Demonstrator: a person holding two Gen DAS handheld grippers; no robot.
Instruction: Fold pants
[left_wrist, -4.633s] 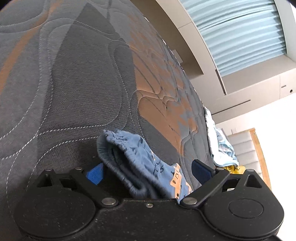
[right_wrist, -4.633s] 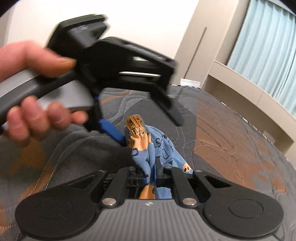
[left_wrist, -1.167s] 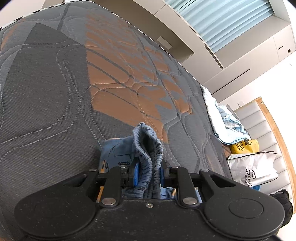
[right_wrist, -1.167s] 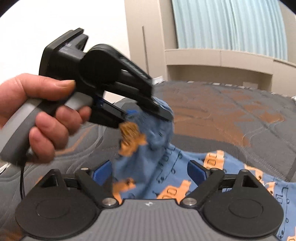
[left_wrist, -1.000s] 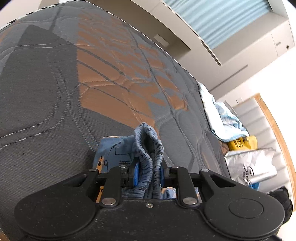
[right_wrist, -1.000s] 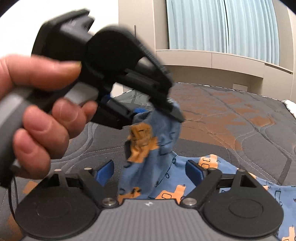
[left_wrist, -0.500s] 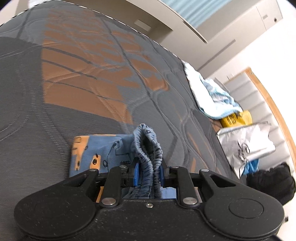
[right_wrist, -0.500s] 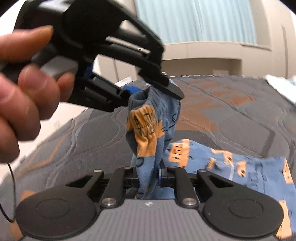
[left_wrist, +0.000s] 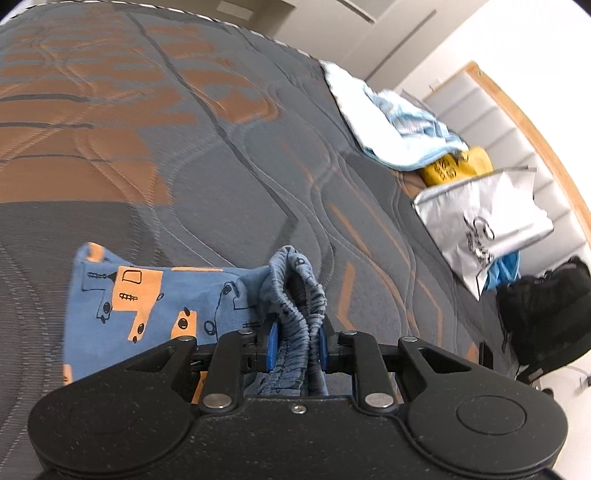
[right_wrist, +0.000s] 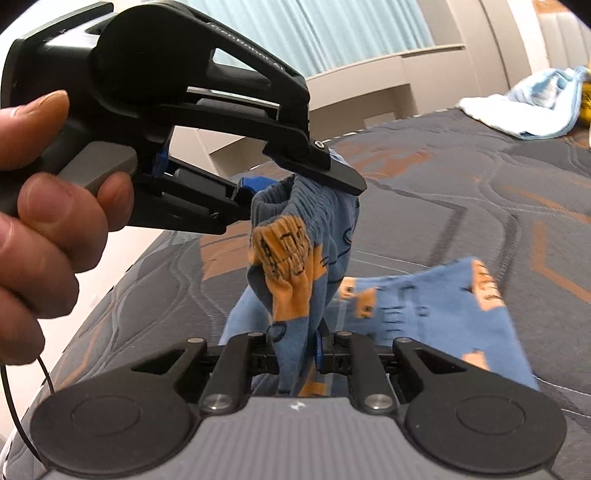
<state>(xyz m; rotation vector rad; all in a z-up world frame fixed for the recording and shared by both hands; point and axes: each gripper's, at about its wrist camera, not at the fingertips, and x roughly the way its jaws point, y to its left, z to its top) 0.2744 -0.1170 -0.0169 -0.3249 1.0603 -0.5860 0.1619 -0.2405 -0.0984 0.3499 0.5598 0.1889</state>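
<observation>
The small blue pants with orange truck prints hang over a grey and orange quilted mattress. My left gripper is shut on the gathered elastic waistband. In the right wrist view the left gripper holds the waistband up, and the pants hang down from it. My right gripper is shut on a lower bunch of the same pants. A pant leg trails to the right above the mattress.
A pale blue and white cloth pile lies at the mattress's far right edge, also seen in the right wrist view. Beside it are a yellow bag, a silver bag and a black bag. Curtains at the back.
My right gripper, open a second ago, has shut on the hanging pants. Both grippers have swung rightward with the pants, and more of the leg has spread out.
</observation>
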